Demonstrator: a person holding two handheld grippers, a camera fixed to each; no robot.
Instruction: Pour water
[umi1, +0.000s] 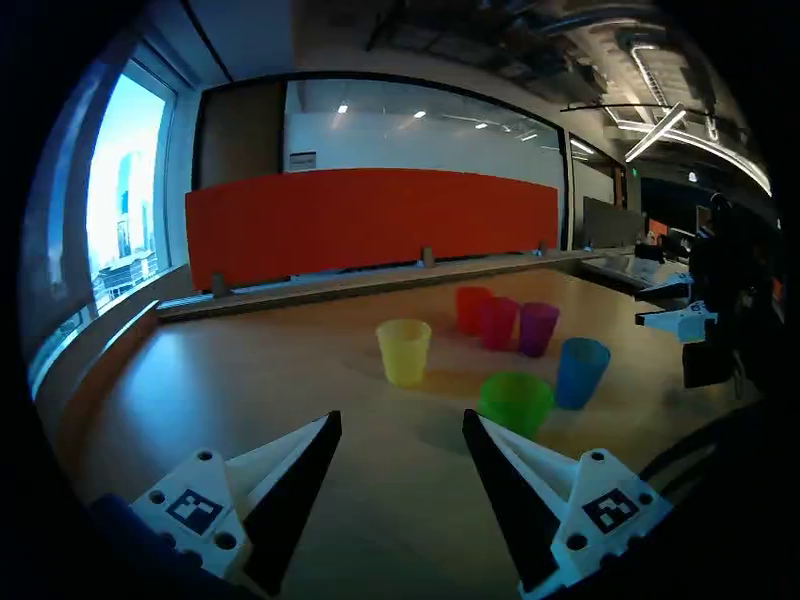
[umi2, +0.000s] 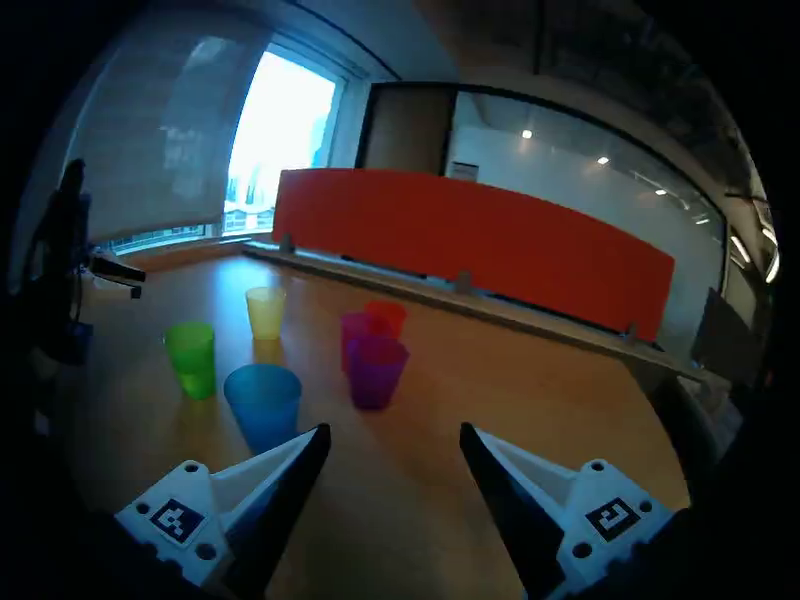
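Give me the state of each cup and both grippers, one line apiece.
Yellow cup: upright, apart from the others.
Orange cup: upright, next to the pink one.
Pink cup: upright, between orange and purple.
Purple cup: upright.
Blue cup: upright.
Green cup: upright.
Left gripper: open, empty.
Right gripper: open, empty.

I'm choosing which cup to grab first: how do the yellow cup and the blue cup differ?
The yellow cup is yellow, the blue cup blue. In the right gripper view, the blue cup stands nearest the right gripper, the yellow cup farther back. Both stand upright, mouths up, on the table.
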